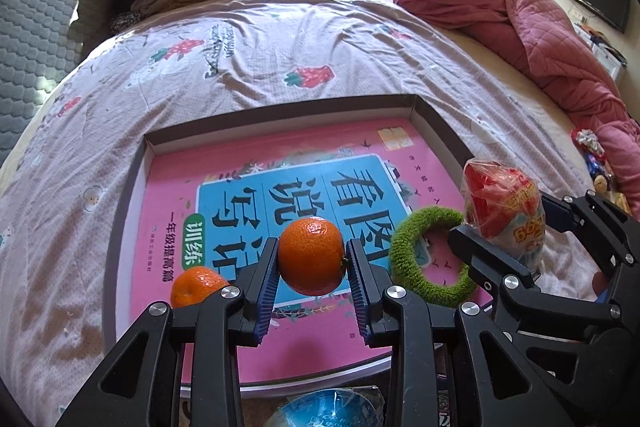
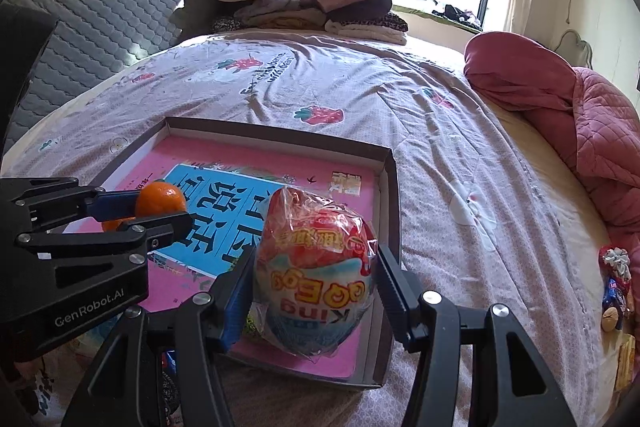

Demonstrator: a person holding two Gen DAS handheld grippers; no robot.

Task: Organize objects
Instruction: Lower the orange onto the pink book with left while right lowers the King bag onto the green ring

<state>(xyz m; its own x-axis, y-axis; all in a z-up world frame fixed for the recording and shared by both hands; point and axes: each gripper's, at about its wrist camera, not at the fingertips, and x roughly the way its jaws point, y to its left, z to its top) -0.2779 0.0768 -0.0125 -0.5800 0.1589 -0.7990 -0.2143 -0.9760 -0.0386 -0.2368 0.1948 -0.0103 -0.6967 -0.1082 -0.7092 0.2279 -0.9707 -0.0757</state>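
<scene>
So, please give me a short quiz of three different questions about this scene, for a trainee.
1. True or false: the left gripper holds a tangerine between its fingers.
2. What does the right gripper hold? A) a green ring B) a wrapped toy egg C) a book
3. Fill in: a second tangerine and a green ring lie on the pink ____ inside the shallow box.

Key:
1. True.
2. B, the wrapped toy egg.
3. Book.
</scene>
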